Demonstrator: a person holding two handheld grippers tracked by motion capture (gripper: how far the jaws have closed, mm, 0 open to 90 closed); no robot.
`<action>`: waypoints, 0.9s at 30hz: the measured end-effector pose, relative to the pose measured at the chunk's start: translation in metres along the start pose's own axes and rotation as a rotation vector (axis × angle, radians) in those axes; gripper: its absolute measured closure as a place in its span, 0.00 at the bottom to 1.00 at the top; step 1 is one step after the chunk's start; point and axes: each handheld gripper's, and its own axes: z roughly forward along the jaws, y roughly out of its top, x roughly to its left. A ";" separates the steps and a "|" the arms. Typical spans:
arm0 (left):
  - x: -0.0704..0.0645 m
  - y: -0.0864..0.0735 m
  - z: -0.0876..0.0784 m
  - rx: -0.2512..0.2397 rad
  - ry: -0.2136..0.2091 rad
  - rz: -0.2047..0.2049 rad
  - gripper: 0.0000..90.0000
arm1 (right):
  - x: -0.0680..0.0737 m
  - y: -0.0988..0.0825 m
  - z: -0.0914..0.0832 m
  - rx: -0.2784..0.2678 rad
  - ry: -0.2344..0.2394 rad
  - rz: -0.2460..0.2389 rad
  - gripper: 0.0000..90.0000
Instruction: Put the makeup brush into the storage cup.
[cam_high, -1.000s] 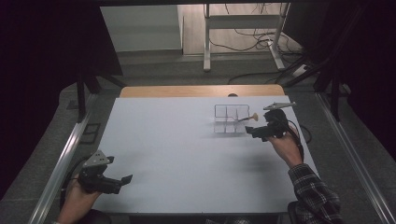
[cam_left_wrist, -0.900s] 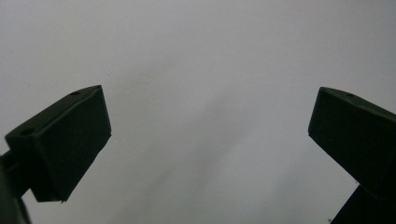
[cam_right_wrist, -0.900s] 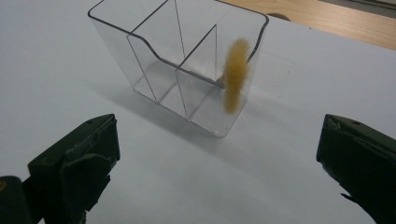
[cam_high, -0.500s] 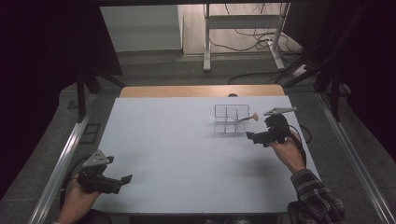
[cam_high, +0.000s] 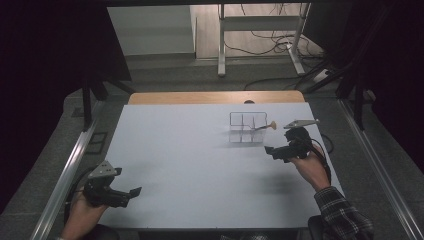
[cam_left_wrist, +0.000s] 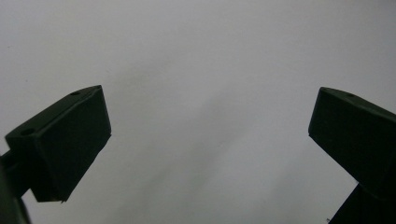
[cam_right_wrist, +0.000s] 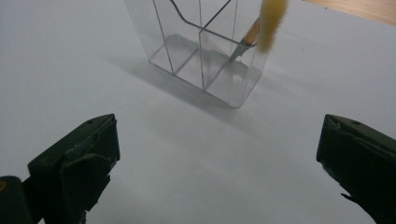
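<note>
Right gripper (cam_high: 276, 151) near clear divided organizer (cam_high: 246, 127), jaws wide apart, nothing held. Brush (cam_right_wrist: 266, 21) leaning in organizer's compartment, bristle end up past rim. Left gripper (cam_high: 131, 194) well apart at table (cam_high: 190, 150) near corner, jaws wide, empty

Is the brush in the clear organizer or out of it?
In. The brush stands tilted in one compartment of the organizer, handle end down inside, bristles sticking out past the rim. The right gripper is open, clear of it.
</note>
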 end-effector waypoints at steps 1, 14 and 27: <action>0.000 0.000 0.000 0.000 0.000 0.002 0.00 | 0.001 -0.001 -0.001 0.003 0.000 -0.006 0.00; 0.000 0.000 0.000 0.002 -0.004 0.005 0.00 | 0.008 -0.007 -0.011 0.008 -0.010 -0.030 0.00; 0.000 0.000 0.000 0.001 -0.003 -0.002 0.00 | 0.014 -0.017 -0.021 0.018 -0.018 -0.034 0.00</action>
